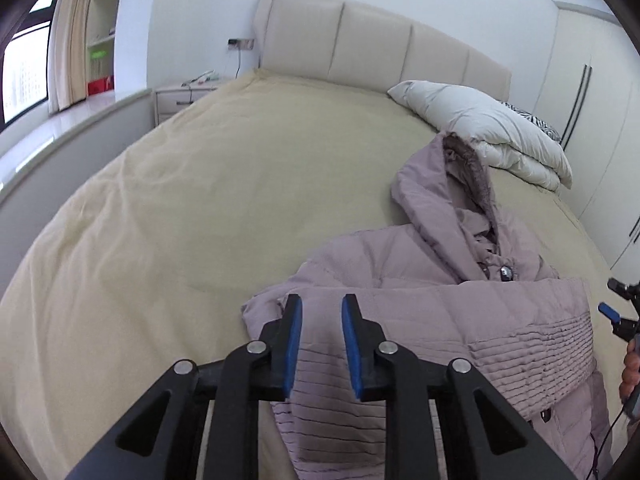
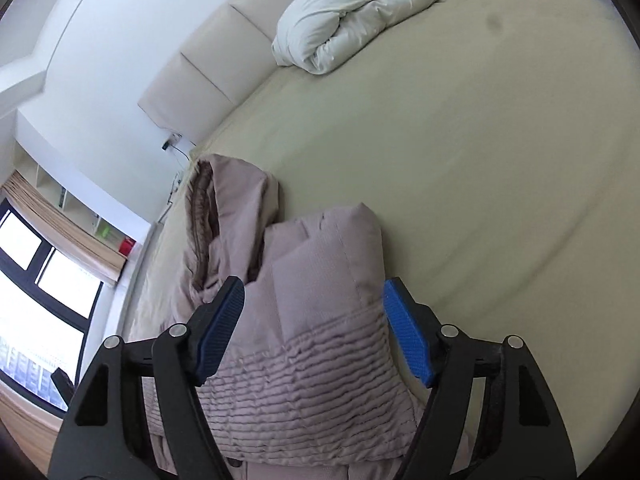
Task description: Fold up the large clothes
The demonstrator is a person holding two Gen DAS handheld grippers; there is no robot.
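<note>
Both our grippers, left (image 1: 322,308) and right (image 2: 314,294), hover spread over the coat (image 1: 440,312), gripping nothing; its puffy folded sleeves may spring open.

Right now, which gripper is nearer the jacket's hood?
Probably the right gripper: the hood lies just beyond its left finger. The left gripper is over the sleeve, farther back.

This was a home bedroom. A wide bed (image 1: 200,184) under a beige cover stood against a padded headboard (image 1: 360,36), with a folded white duvet (image 1: 492,128), a nightstand (image 1: 180,96), a curtained window (image 1: 24,68), wall shelves (image 1: 104,32) and a built-in wardrobe (image 1: 588,80).
</note>
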